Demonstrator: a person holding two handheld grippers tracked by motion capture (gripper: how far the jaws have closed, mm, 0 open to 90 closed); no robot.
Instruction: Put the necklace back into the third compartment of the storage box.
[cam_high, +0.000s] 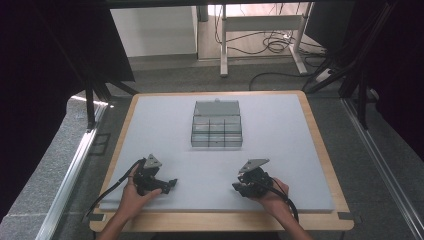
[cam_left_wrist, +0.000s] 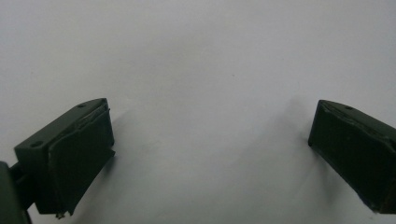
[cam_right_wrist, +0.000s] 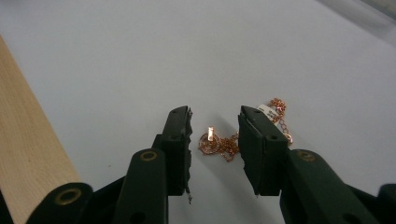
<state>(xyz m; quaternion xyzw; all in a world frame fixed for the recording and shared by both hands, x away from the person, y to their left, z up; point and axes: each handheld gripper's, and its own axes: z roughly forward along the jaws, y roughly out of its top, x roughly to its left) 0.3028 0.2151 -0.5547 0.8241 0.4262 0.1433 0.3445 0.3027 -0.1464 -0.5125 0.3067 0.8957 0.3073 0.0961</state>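
both hands sit at the near edge of the high view, left hand (cam_high: 131, 200) on the left gripper (cam_high: 172, 183), right hand (cam_high: 272, 196) on the right gripper (cam_high: 235, 187). left gripper's jaws are spread wide over bare white mat (cam_left_wrist: 201, 60), holding nothing. right gripper's jaws are partly open, low over a thin copper-coloured chain (cam_right_wrist: 224, 142) lying on the mat between them, not pinched as far as i can tell. chain has a small ring and a shiny bit at one end, and part of it runs behind the right-hand jaw. a tiny white tag (cam_right_wrist: 266, 110) sits on it, too small to read.

further back, mid mat, there's a clear plastic organizer box (cam_high: 216, 125) with its lid open and little divided compartments. can't make out anything inside them. wooden table edge (cam_right_wrist: 28, 140) shows beside the mat.
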